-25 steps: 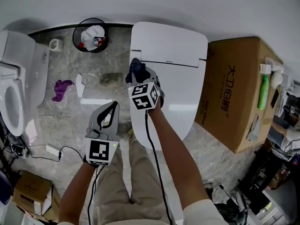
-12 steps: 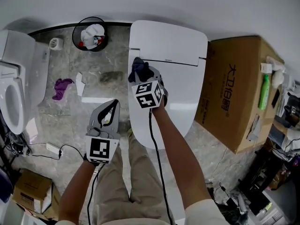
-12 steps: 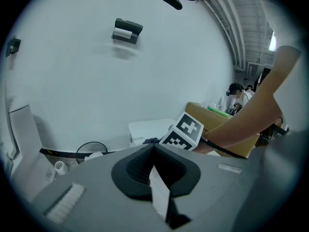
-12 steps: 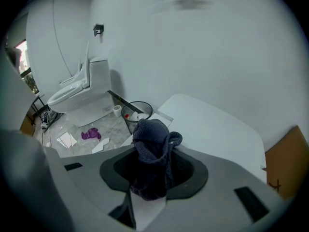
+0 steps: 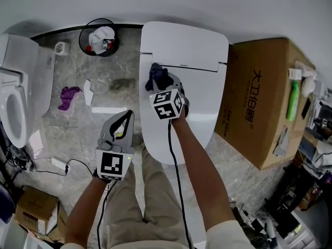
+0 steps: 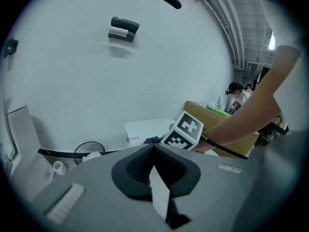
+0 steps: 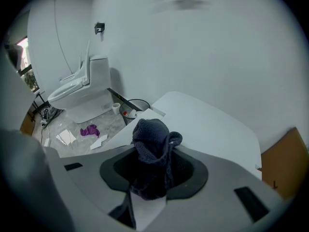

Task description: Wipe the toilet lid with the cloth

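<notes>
Tongs on the right (image 7: 150,187) are pinching a dark blue cloth (image 7: 153,146), which bunches up out of them in a crumpled knot with a loose fold hanging down between them. In the head view the right tongs reach over the closed white toilet lid (image 5: 199,53), and the cloth sits over the lid's left side, just in front of the seam that runs across near its back edge. Whether the cloth is pressed onto the lid or held just off it cannot be told.

The left tongs (image 6: 154,151) are pressed together with nothing between them. They are held off the toilet's left side, above the grey marbled floor (image 5: 106,95) and near the lid's front left edge.

A large cardboard box (image 5: 259,102) stands against the toilet's right side. A black wire bin (image 5: 98,38) with white rubbish in it sits by the wall left of the toilet. A purple rag (image 5: 67,97) lies on the floor further left, beside a second white toilet (image 5: 18,87) with its lid raised.
</notes>
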### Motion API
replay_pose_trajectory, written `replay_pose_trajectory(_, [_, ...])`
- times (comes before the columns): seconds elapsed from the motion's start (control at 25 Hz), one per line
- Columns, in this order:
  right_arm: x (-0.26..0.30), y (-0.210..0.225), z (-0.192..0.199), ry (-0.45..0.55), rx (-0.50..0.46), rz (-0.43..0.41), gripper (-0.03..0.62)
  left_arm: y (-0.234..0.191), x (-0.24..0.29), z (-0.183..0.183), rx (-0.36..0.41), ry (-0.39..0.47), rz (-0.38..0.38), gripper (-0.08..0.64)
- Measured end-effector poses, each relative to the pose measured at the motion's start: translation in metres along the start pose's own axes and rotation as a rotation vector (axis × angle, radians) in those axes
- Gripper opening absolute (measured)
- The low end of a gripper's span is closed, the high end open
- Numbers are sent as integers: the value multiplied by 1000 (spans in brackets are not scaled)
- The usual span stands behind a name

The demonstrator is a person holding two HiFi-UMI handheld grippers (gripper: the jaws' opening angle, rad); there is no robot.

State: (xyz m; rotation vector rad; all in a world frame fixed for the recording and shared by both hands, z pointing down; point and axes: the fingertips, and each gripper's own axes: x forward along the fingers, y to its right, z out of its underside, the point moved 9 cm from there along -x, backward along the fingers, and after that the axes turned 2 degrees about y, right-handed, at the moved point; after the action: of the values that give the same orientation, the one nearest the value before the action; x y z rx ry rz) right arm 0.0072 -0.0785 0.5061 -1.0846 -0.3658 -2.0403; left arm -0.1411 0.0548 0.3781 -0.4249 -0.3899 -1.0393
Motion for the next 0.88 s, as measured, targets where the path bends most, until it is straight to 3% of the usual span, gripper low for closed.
replay_pose_trajectory(0.88, [-16, 36, 31, -9, 6, 32, 143, 39, 13, 3, 7, -29, 27, 0])
